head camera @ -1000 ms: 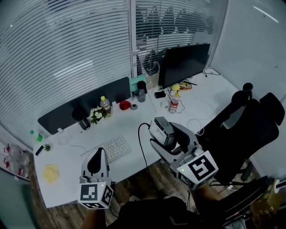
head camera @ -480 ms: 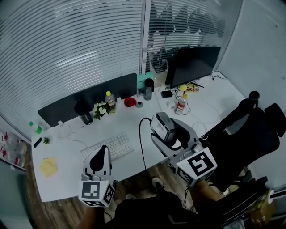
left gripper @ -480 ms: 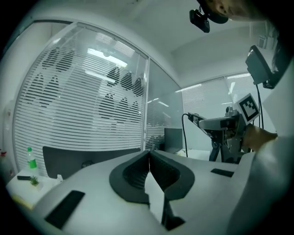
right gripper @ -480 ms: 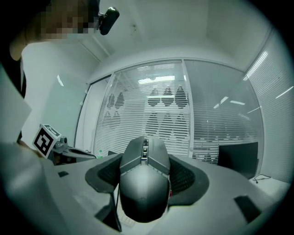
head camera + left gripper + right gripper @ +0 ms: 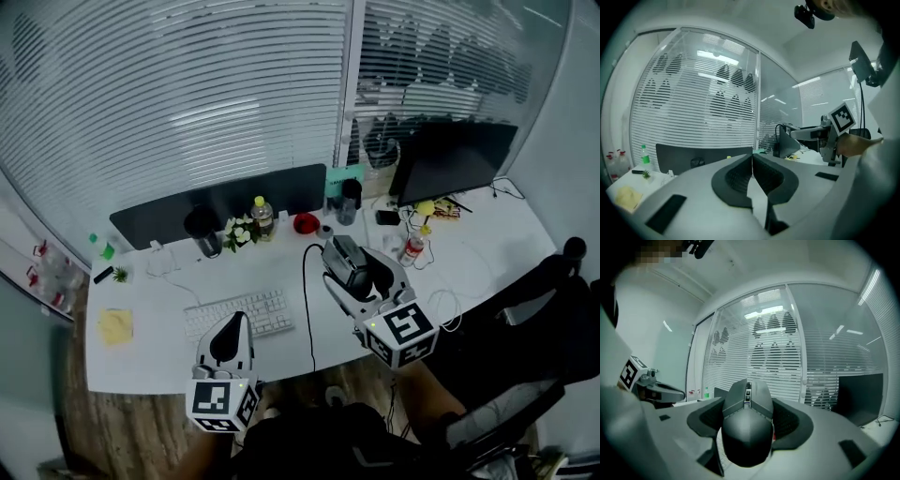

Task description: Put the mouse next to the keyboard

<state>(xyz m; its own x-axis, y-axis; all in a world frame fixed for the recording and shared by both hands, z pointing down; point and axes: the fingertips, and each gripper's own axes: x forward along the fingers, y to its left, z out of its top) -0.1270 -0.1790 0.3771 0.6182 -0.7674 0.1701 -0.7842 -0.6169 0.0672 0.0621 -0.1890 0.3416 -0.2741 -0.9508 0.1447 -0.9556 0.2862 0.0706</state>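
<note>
Pinching the dark grey hard-plastic mouse by its flanks, the right tongs hold it mid-frame above the white desk, right of the white keyboard. It looks light, rigid and smooth, so it is likely slippery. The left tongs are pressed together, empty.

Even, cool indoor light with a blue-green cast. Head view: the white desk is the brightest surface and shadows are faint; barrel distortion bows the blinds toward the edges. Gripper views: circular fisheye frames with black corners; strip lights show as glaring bands; the mouse, close to the lens, is soft and dark.
</note>
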